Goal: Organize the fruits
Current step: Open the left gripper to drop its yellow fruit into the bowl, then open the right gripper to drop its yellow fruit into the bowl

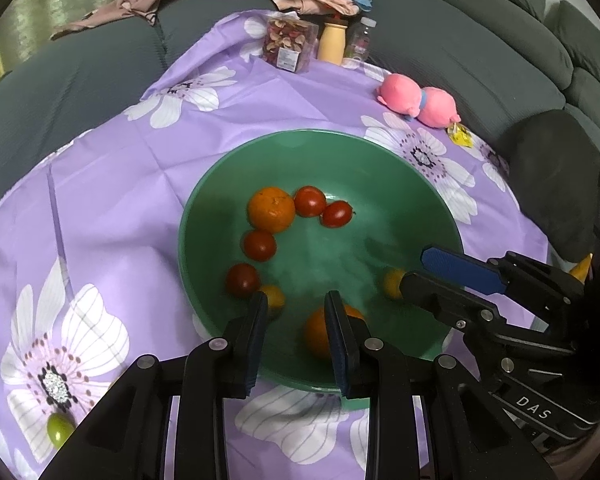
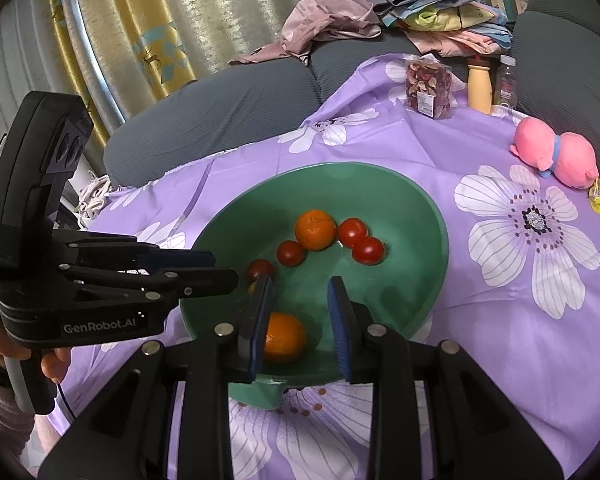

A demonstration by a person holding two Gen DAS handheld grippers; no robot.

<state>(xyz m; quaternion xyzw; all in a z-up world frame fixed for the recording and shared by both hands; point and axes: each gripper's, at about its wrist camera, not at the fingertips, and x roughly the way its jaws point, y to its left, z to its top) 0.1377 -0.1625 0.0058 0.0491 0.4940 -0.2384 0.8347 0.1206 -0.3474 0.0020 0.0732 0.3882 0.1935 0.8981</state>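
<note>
A green bowl point(image 1: 420, 192) point(image 2: 428, 216) sits on the purple flowered cloth. It holds two oranges point(image 1: 271, 209) point(image 2: 284, 336), several red tomatoes point(image 1: 310, 201) point(image 2: 353, 232) and small yellow fruits point(image 1: 274, 295). My left gripper point(image 1: 296, 320) is open and empty over the bowl's near rim. My right gripper point(image 2: 302, 316) is open and empty above the bowl, beside the near orange. In the left wrist view the right gripper point(image 1: 424, 276) reaches in from the right next to a yellow fruit point(image 1: 391, 283). A green fruit point(image 1: 58, 429) lies on the cloth at lower left.
A pink plush toy point(image 1: 420, 100) point(image 2: 556, 152), a dried-fruit packet point(image 1: 288, 42), a cream bottle point(image 1: 332, 42) and a small clear bottle point(image 1: 360, 42) stand at the back. A grey sofa point(image 1: 480, 40) with piled clothes surrounds the table. A yellow sachet point(image 1: 460, 134) lies by the toy.
</note>
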